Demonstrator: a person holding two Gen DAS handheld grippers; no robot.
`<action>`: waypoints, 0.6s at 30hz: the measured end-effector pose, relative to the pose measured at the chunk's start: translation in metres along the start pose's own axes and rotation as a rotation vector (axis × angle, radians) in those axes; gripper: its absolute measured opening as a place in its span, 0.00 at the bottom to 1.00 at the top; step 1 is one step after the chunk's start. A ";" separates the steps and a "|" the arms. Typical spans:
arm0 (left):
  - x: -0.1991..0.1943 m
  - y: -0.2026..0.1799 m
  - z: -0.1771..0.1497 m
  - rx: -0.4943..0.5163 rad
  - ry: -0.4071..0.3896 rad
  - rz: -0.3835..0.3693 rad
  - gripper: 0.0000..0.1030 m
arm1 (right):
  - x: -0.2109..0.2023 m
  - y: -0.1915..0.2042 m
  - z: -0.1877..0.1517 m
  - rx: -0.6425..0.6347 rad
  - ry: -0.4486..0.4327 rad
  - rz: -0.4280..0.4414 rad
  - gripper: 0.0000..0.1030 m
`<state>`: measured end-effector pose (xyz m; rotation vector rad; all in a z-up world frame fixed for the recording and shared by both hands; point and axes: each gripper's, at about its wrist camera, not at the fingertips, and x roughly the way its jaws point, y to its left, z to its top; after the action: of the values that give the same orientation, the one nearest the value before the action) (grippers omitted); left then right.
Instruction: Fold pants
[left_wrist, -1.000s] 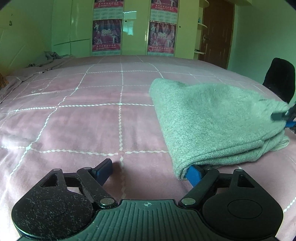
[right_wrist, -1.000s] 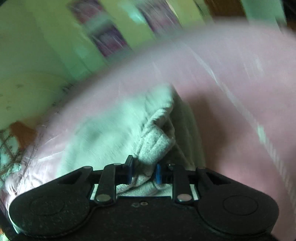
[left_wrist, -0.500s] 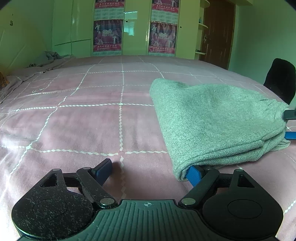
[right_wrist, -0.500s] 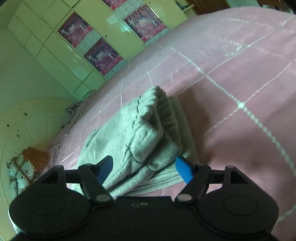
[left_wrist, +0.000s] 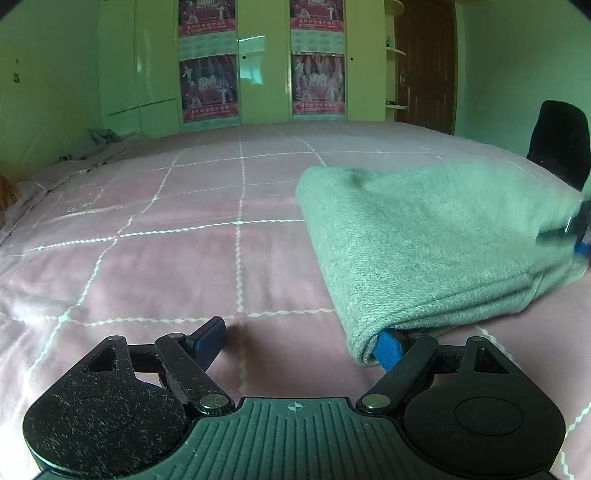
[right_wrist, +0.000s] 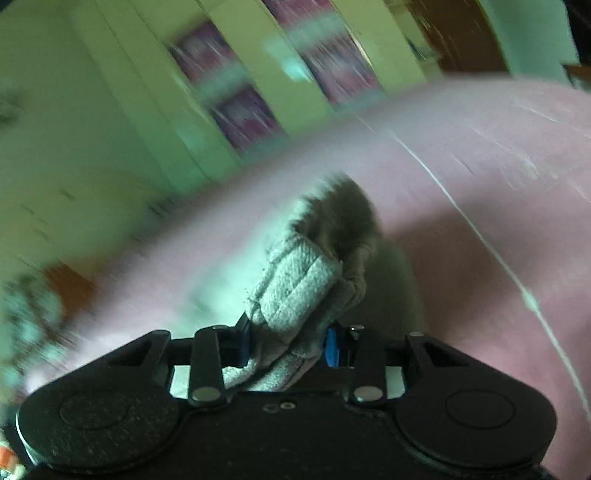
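**Right jaws closing on the folded pants**

Left gripper (left_wrist: 299, 341) sits wide, one blue pad tucked under the near corner of the pants (left_wrist: 424, 240), gripping nothing. The bundle lies toward the bed's (left_wrist: 166, 258) right edge. Right gripper (right_wrist: 286, 343) closes on thick cloth: soft, floppy, best pinched at stacked edges

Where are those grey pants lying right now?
The folded grey pants lie on the pink checked bedspread, right of centre in the left wrist view, with the right gripper closing on their far-right end.
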<state>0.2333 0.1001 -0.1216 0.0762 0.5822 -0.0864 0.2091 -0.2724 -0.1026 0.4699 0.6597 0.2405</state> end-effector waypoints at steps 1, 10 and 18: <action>0.000 0.001 0.000 -0.006 0.000 -0.003 0.81 | 0.016 -0.014 -0.005 0.052 0.083 -0.033 0.35; 0.000 0.002 -0.002 -0.016 -0.003 -0.017 0.81 | -0.014 0.001 0.003 0.031 -0.061 0.072 0.35; -0.001 0.003 -0.003 -0.013 0.001 -0.017 0.81 | 0.008 -0.007 -0.011 0.010 0.038 -0.036 0.35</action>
<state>0.2311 0.1037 -0.1238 0.0591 0.5842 -0.0993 0.2091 -0.2714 -0.1180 0.4636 0.7065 0.2123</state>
